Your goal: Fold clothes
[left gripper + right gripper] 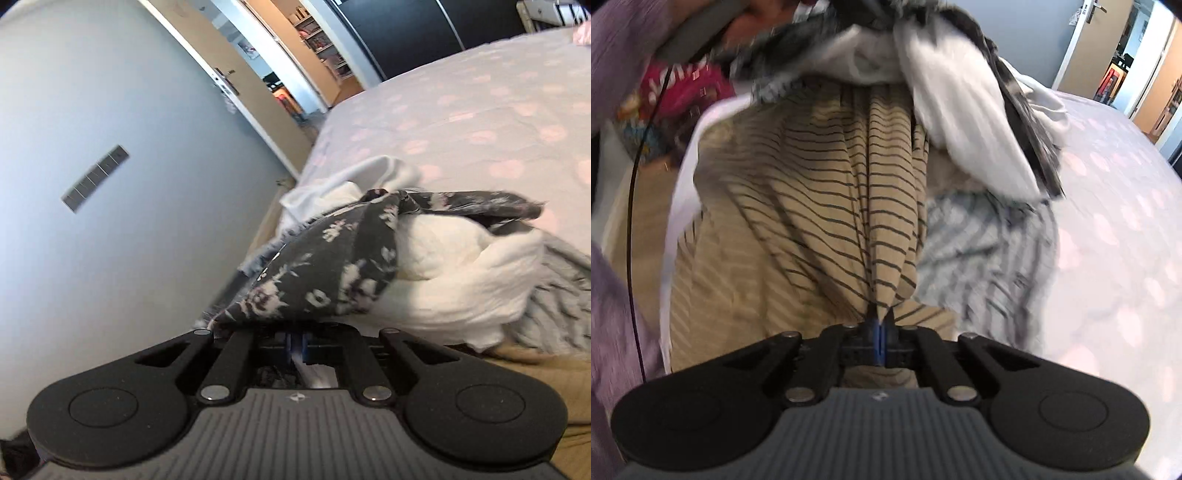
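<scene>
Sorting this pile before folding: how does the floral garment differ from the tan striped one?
The floral garment is dark grey with pale flowers; the tan striped garment has thin dark lines. The left gripper grips the floral one, the right gripper the striped one, pulled into taut pleats. Both are pinched by shut grippers.

Bed sheet (480,122) — pale, patterned with pink blotches. Door (236,70) — seen ajar, handle fitted. Wall (110,184) — grey-blue, a dark vent plate (95,178) mounted. Shelving (317,37) seen beyond the doorway.

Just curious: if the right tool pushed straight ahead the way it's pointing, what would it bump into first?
Probably the tan striped garment that the right tool is already pinching; it stretches straight ahead, though depth is unclear.
</scene>
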### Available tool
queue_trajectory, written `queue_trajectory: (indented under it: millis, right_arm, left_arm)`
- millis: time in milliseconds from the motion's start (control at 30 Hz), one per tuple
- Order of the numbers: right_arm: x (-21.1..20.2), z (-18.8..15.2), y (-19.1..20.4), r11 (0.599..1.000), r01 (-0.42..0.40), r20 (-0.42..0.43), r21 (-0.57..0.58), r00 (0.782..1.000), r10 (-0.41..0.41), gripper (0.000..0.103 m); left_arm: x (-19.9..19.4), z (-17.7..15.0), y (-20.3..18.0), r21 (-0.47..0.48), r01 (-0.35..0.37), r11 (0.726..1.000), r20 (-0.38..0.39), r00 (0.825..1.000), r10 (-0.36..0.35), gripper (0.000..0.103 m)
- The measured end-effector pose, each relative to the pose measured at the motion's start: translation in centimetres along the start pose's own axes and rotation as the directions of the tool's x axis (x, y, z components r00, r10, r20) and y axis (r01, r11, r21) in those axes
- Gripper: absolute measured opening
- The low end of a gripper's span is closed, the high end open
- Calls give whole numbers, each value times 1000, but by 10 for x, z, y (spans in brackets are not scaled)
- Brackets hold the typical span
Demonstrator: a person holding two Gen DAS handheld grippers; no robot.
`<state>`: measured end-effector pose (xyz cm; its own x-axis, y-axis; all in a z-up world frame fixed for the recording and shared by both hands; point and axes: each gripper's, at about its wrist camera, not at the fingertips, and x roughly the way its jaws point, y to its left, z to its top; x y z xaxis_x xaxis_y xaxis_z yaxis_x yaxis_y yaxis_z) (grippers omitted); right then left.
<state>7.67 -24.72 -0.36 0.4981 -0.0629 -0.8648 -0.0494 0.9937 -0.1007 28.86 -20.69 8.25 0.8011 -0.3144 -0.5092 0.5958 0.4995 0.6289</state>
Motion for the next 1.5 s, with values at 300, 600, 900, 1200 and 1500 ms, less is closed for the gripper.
queue_trajectory:
  millis: [300,600,900,1200,1500]
  right_arm:
    - [-35,-109,-45,984,174,-291,35,944,-156,0]
    - [-109,-224,-129,792,586,-434,170,766,-474,0]
    - [-147,-256,-126,697,590,-326,408,807,-493,12]
    - [-164,-250,-50,749,448,-38,489,868,-495,33]
    - [-140,-280,27,790,270,64,551,930,-362,53]
  left_arm:
    - [1,-11,-3,-6,3,1000,-50,999,-4,4]
    - [-39,-31,-34,56,98,994,-48,994,-95,9]
    - [-135,-63,-82,135,317,939,70,942,-328,16]
    - [-199,-90,-144,173,533,828,123,823,-555,16]
    - [-241,-116,-213,261,727,635,43,648,-760,17]
